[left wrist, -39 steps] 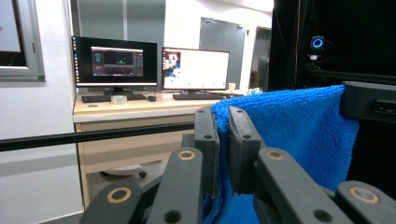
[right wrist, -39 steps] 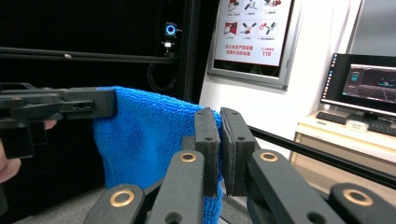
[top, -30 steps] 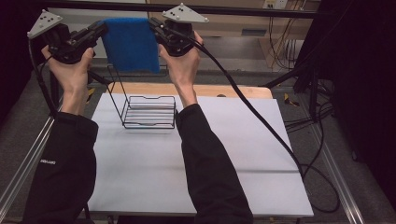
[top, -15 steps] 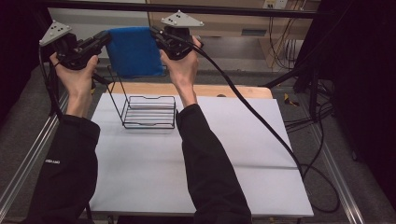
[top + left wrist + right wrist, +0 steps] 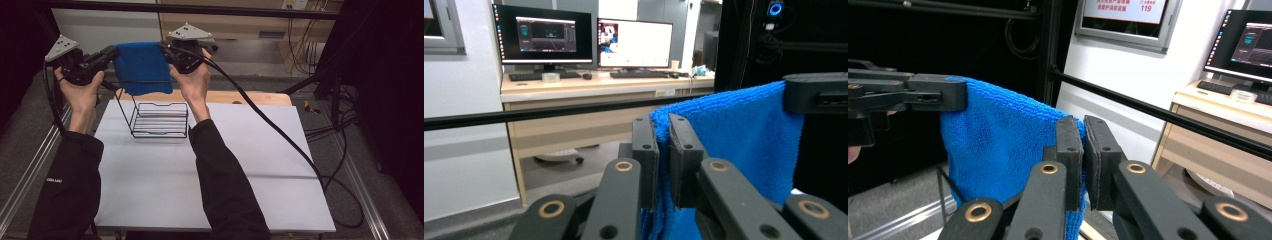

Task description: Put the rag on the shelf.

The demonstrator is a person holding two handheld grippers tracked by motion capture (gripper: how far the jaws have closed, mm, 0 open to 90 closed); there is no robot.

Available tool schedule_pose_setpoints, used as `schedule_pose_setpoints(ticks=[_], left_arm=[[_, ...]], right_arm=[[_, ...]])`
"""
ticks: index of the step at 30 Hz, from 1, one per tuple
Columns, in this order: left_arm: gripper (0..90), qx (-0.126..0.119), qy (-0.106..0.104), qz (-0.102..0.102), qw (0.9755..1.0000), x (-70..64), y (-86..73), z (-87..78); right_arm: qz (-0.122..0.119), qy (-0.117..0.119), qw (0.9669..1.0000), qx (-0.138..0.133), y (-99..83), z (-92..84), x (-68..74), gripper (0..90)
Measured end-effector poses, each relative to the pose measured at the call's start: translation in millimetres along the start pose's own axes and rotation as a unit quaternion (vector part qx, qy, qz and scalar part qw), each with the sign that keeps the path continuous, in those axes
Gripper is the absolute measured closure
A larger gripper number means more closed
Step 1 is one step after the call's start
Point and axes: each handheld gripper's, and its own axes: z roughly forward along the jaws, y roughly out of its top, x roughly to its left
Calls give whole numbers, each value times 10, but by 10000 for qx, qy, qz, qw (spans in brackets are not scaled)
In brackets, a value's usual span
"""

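Observation:
A blue towel [image 5: 143,67] hangs spread between both grippers, above the far part of the table. My left gripper [image 5: 114,51] is shut on its left top corner; in the left gripper view the towel [image 5: 734,145] is pinched between the jaws of that gripper [image 5: 663,125]. My right gripper [image 5: 165,48] is shut on the right top corner, and in its own view the towel [image 5: 993,150] drapes leftward from the right gripper [image 5: 1083,127]. A black wire rack [image 5: 159,119] stands on the table below the towel, whose lower edge overlaps the rack's tall back frame.
The white table [image 5: 250,165] spreads toward me from the rack. A wooden board [image 5: 250,97] lies along its far edge. A black cable [image 5: 280,135] trails from the right gripper across the table's right side. A dark crossbar [image 5: 250,11] runs overhead at the back.
Both grippers have come down and toward me with the towel still stretched between them. Its lower edge now hangs closer to the wire rack.

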Motion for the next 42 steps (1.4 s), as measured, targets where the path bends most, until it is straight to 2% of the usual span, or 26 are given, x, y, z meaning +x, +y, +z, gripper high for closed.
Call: schedule_pose_setpoints(ticks=[3, 5, 7, 16, 34, 40, 42], left_arm=[[835, 66, -57, 9, 10000, 14, -39, -31], [835, 79, -125, 17, 9999, 7, -63, -48], [835, 119, -183, 80, 9997, -11, -85, -62], [834, 206, -360, 104, 9991, -69, -169, -115], [818, 557, -535, 223, 9968, -90, -291, -298], [806, 761, -426, 360, 9955, -115, -339, -340], [802, 809, -453, 332, 9951, -115, -364, -341]], right_arm=[[6, 47, 9999, 137, -40, -10, 41, 864], [134, 80, 9997, 167, -76, -26, 32, 863], [188, 103, 9996, 175, -120, -52, 27, 864], [261, 263, 9992, 149, -273, -158, 30, 863], [120, 575, 9974, 419, -334, -284, 154, 860], [39, 662, 9961, 585, -374, -289, 194, 859], [63, 698, 9956, 624, -396, -284, 202, 858]])
